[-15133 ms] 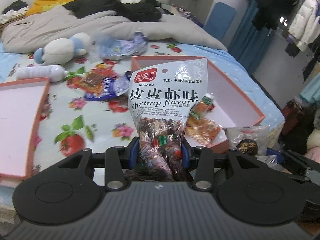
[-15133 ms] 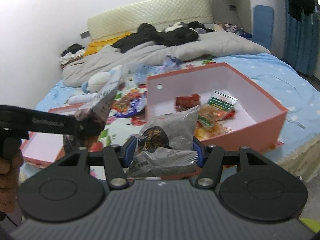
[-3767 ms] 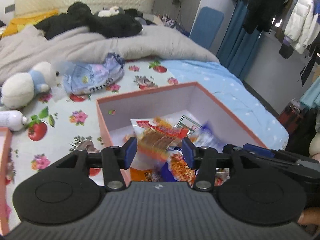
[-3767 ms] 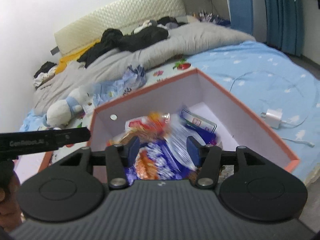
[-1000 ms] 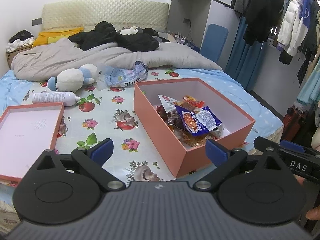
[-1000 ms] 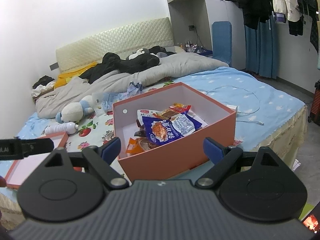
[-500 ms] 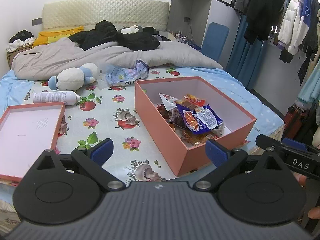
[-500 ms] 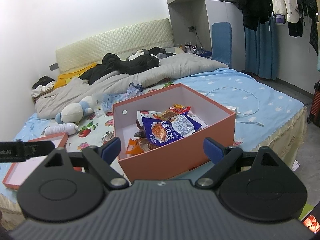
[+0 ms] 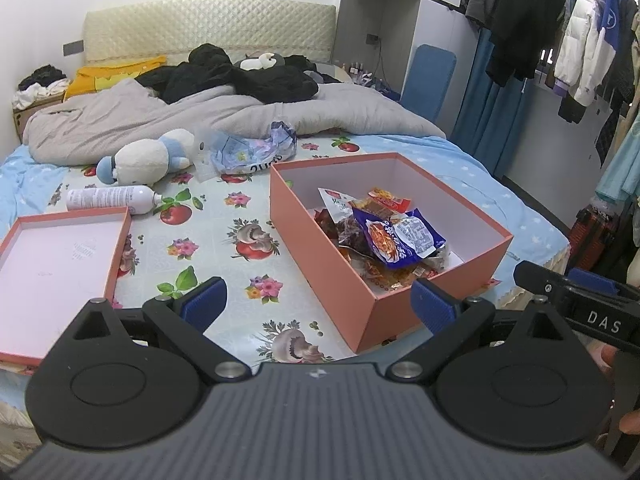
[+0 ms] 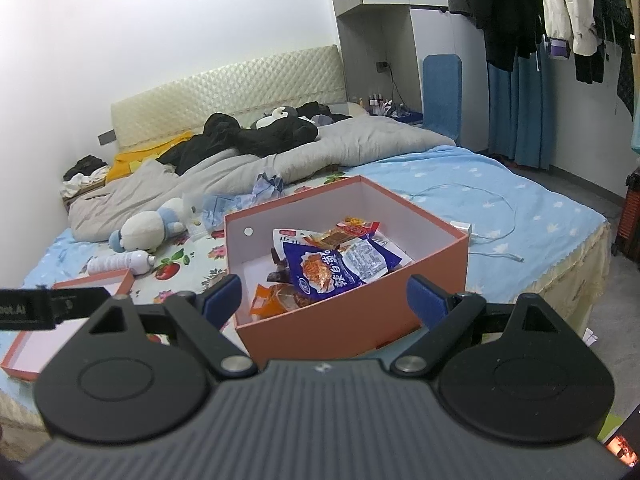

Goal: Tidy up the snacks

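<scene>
Since snack packets (image 9: 394,236) fill pink box (image 9: 320,268) frame centre, left gripper (image 9: 318,304) and right gripper (image 10: 324,298) hang back, jaws apart, empty.

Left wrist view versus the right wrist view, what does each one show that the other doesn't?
Only the left wrist view shows the box lid whole and the red suitcase beside the bed. Only the right wrist view shows the white charger and cable on the blue sheet, plus the hole in the box wall. Both show the orange box with the blue snack packet on top of the pile, the plush toy, the white bottle, and each its own gripper, left and right, open and empty.
</scene>
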Demonstrator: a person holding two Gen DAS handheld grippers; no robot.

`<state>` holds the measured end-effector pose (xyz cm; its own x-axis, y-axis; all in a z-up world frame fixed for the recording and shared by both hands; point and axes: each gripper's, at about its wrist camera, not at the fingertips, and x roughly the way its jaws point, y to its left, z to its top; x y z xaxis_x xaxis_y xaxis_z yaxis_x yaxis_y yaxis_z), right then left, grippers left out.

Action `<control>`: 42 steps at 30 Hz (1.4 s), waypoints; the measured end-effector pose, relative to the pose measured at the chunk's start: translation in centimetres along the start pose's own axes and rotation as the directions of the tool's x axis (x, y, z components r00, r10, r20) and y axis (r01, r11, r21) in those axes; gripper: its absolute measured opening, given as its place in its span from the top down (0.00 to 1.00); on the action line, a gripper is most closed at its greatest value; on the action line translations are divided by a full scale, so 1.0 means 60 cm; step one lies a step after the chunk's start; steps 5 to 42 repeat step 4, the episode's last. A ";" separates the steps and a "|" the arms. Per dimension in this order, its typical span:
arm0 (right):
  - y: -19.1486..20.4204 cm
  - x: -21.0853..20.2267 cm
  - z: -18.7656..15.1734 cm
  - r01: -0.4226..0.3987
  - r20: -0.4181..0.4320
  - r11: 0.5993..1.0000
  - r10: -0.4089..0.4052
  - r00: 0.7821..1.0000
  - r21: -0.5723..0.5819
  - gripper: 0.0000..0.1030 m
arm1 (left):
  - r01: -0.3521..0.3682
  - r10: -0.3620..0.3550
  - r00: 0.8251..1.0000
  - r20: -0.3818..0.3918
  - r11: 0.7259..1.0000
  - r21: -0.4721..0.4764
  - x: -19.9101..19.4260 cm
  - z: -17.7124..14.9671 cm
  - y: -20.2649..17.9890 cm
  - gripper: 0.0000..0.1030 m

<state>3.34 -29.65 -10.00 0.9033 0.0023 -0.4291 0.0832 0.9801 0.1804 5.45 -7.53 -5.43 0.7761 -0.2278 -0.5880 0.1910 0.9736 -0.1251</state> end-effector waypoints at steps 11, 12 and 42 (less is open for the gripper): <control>-0.001 0.000 0.001 0.002 -0.002 1.000 -0.002 1.000 0.005 0.12 | 0.007 -0.007 1.000 0.001 1.000 -0.001 -0.002 0.000 0.001 0.03; -0.001 0.000 0.001 0.002 -0.002 1.000 -0.002 1.000 0.005 0.12 | 0.007 -0.007 1.000 0.001 1.000 -0.001 -0.002 0.000 0.001 0.03; -0.001 0.000 0.001 0.002 -0.002 1.000 -0.002 1.000 0.005 0.12 | 0.007 -0.007 1.000 0.001 1.000 -0.001 -0.002 0.000 0.001 0.03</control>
